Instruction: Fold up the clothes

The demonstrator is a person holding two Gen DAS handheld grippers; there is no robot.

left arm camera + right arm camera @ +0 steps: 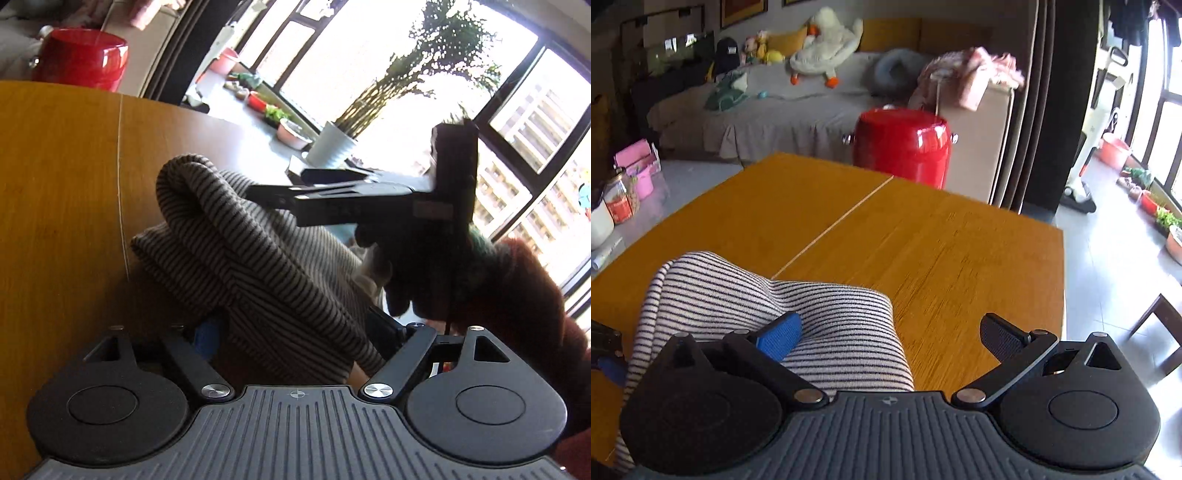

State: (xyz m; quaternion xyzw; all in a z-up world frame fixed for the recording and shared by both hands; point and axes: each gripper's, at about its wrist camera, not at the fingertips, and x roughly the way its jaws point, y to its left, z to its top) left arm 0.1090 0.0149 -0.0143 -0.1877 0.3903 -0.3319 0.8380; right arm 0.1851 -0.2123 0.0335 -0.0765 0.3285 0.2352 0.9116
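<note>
A striped grey-and-black garment (236, 251) lies bunched in folds on the wooden table (66, 192). In the left wrist view it drapes between my left gripper's (295, 332) wide-spread fingers, which it mostly hides. My right gripper (258, 194) reaches in from the right, its tips at the top fold. In the right wrist view the garment (812, 314) lies over the blue left finger pad (783, 334); the right finger (1001, 338) stands far apart over bare table (923, 240). My right gripper (892, 336) is open.
A red drum-shaped container (903, 144) stands past the table's far edge. Beyond are a sofa with plush toys (823, 48), curtains, and potted plants (332, 144) on the floor by the windows. A dark chair (1161, 325) stands at the table's right.
</note>
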